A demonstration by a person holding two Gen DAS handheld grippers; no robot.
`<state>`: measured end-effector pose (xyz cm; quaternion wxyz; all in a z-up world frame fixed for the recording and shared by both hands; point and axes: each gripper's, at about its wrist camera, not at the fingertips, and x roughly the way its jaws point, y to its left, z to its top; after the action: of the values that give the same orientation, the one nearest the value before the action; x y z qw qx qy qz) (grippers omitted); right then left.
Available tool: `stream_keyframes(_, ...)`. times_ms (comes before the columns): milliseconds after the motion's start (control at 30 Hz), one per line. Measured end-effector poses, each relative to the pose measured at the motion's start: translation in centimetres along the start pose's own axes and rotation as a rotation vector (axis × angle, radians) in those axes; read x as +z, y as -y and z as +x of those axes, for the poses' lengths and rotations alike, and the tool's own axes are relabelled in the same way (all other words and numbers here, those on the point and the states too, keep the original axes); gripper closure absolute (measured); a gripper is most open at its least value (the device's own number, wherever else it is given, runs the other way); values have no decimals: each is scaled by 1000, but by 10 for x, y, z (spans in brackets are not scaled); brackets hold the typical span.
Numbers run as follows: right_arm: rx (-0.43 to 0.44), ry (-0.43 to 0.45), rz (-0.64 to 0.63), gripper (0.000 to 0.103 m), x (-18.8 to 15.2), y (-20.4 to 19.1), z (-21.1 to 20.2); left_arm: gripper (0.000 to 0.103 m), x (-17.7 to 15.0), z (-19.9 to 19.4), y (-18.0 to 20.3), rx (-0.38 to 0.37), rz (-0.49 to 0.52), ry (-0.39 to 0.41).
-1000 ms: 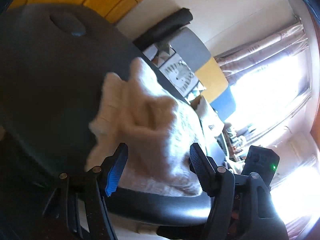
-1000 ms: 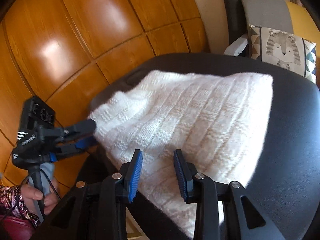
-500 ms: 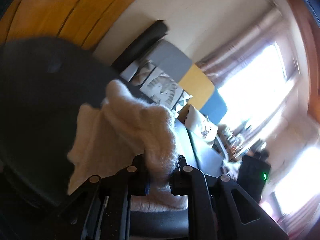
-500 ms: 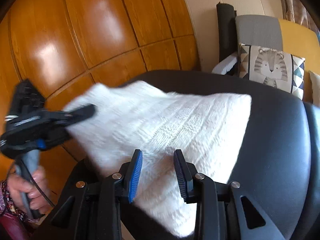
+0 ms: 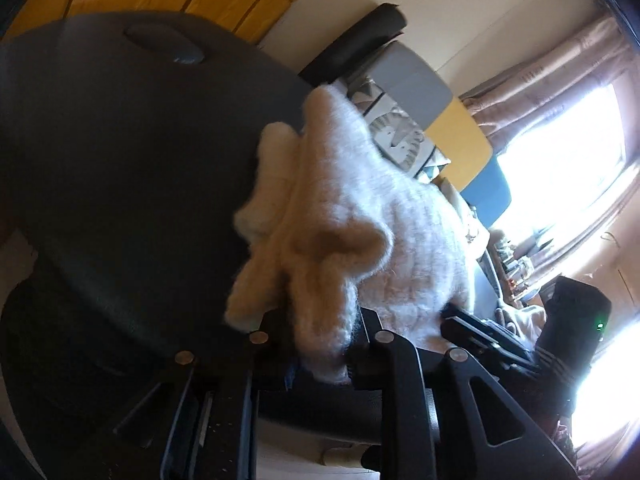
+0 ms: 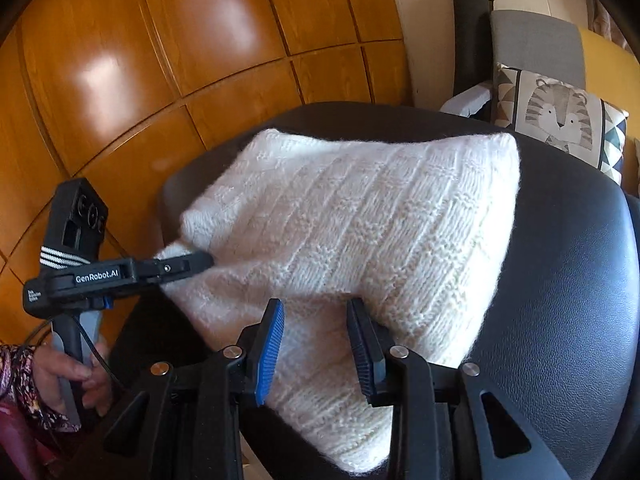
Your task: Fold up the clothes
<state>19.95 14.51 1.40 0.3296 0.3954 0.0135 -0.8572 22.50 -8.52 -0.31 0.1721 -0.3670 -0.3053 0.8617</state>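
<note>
- Left gripper (image 5: 320,354): jaws easing apart, pads still pinching a bunched knit corner (image 5: 320,320) between them
- Right gripper (image 6: 316,350): jaws apart, straddling the knit's near edge, no pinch seen
- Knit (image 6: 360,232), white and ribbed: spread on the black seat (image 6: 568,280), left corner lifted off it
- Hand (image 6: 68,372) on the left gripper's handle, left of the seat
- Tiger cushion (image 6: 560,116) behind the seat; wood panels (image 6: 160,60) behind the seat's left side

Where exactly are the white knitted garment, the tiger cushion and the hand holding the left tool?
white knitted garment (image 6: 360,232): right wrist view, middle of its ribbed top layer.
tiger cushion (image 6: 560,114): right wrist view, on the tiger's face.
hand (image 6: 68,372): right wrist view, fingers wrapped round the handle.
</note>
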Motion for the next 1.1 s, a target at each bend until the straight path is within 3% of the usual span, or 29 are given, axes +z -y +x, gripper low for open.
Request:
stream_keyframes(100, 17, 27, 3, 70, 4, -1, -11, 81, 10, -13, 19, -52, 72, 70)
stream_keyframes(233, 5, 128, 20, 70, 23, 4, -28, 81, 24, 0, 32, 5, 156, 87)
stream_keyframes(333, 19, 132, 55, 70, 44, 12, -23, 81, 23, 15, 15, 95, 109, 58)
stream_keyframes(400, 18, 117, 60, 70, 56, 14, -16, 74, 19, 22, -4, 126, 60, 36)
stream_keyframes(500, -20, 104, 10, 70, 70, 16, 0, 70, 17, 21, -21, 69, -1, 29)
stream_keyframes(633, -114, 29, -24, 71, 75, 35, 36, 64, 22, 20, -24, 32, -1, 9)
stream_keyframes(767, -122, 78, 113, 72, 64, 58, 41, 58, 27, 7, -32, 5, -57, 16)
stream_keyframes(867, -125, 107, 179, 73, 59, 62, 39, 57, 31, -22, -31, 59, -73, 102)
stream_keyframes(1000, -120, 129, 183, 73, 54, 60, 36, 57, 42, -56, -5, 94, 11, 233)
stream_keyframes(1100, -98, 122, 214, 72, 57, 65, 37, 57, 56, -48, 41, 76, 169, 212)
